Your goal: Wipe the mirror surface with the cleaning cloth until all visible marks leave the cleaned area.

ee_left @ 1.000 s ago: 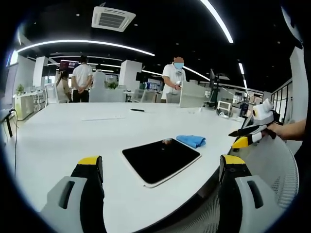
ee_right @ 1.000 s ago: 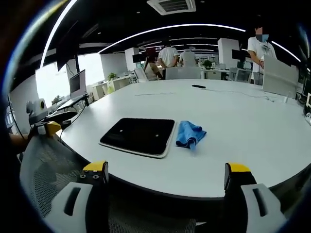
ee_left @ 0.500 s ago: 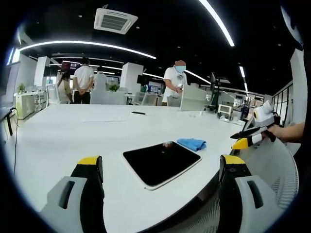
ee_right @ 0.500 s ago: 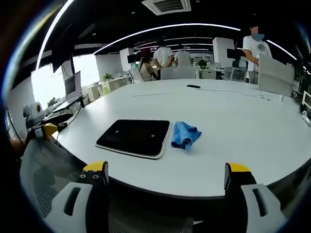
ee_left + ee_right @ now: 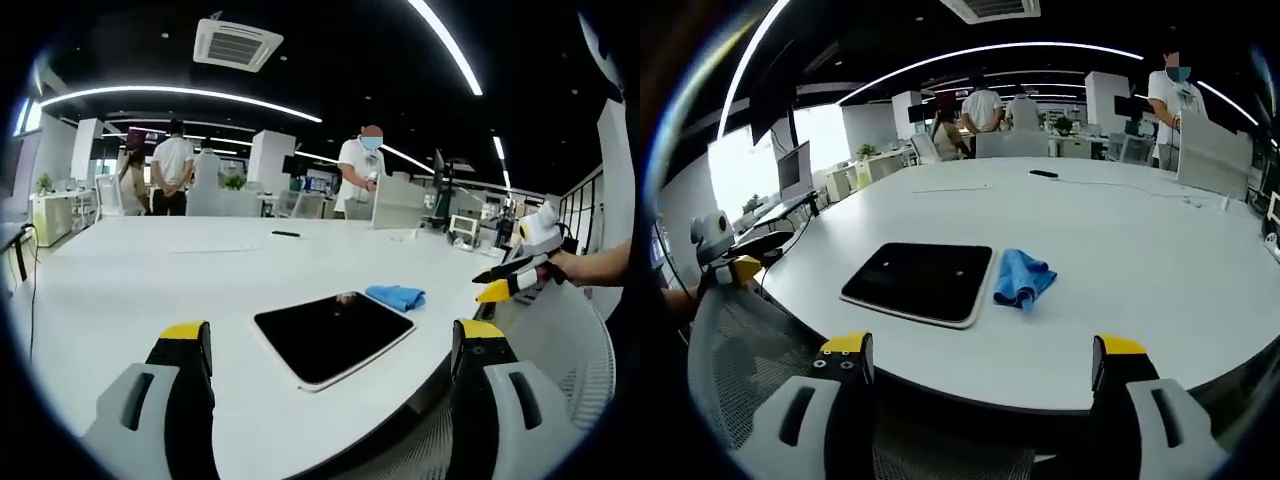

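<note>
— Dark glass first: the mirror (image 5: 919,282) lies flat on the white table (image 5: 1120,260), near the edge closest to both cameras. Its surface reflects the black ceiling, and a few small pale specks show on it in the right gripper view.

— And right of it?

— The blue cleaning cloth (image 5: 1022,279), bunched up, just beside the mirror's right edge (whether it touches the frame I cannot tell). In the left gripper view the mirror (image 5: 333,334) sits mid-table with the cloth (image 5: 396,296) at its far right corner.

— The tools?

— The left gripper (image 5: 330,345) has its yellow-tipped jaws spread wide with nothing between them, hanging short of the table edge. The right gripper (image 5: 976,358) is likewise spread and grasping nothing, over the grey mesh back of a chair (image 5: 750,350). Each one also shows in the other's view: the left gripper (image 5: 728,262) at the far left, the right gripper (image 5: 520,268) at the far right, held by a hand (image 5: 578,266).

— Farther back?

— People (image 5: 172,170) stand beyond the table.
</note>
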`<state>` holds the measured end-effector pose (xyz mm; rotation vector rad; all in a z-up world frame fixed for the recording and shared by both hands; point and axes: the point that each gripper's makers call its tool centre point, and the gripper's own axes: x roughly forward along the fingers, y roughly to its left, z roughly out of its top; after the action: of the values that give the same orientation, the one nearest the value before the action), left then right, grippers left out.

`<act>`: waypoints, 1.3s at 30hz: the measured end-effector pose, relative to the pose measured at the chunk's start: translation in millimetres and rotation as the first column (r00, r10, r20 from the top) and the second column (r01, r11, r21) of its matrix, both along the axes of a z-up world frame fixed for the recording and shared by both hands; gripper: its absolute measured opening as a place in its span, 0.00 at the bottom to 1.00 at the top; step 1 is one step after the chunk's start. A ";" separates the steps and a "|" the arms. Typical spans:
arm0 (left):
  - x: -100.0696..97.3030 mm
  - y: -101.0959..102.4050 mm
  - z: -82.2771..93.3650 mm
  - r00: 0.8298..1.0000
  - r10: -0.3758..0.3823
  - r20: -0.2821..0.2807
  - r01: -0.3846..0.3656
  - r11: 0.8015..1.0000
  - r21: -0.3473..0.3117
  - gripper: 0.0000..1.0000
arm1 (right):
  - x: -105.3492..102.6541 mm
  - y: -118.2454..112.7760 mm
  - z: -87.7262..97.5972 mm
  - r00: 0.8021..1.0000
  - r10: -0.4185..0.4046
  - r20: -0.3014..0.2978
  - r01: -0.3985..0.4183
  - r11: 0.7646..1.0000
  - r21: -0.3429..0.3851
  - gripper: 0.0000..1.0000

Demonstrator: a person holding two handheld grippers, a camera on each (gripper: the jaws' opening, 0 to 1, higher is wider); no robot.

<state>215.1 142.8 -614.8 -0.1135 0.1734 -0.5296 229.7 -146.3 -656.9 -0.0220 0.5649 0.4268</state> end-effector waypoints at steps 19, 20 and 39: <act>-0.9 0.0 0.8 1.000 0.001 -0.001 -0.001 1.000 0.001 0.98 | 40.2 4.9 17.3 0.997 0.048 0.060 -0.044 0.997 -0.066 0.69; -1.1 -0.2 0.8 1.000 0.001 -0.001 -0.001 1.000 0.000 0.98 | 42.8 5.6 18.0 0.997 0.049 0.063 -0.045 0.997 -0.064 0.68; -0.5 0.7 0.4 1.000 0.007 0.000 -0.007 1.000 -0.002 0.98 | 91.2 19.6 4.8 0.992 0.106 0.072 -0.097 0.989 -0.113 0.51</act>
<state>214.6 143.5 -614.4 -0.1158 0.1729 -0.5227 320.8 -126.8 -652.0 -0.1724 0.5109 0.4919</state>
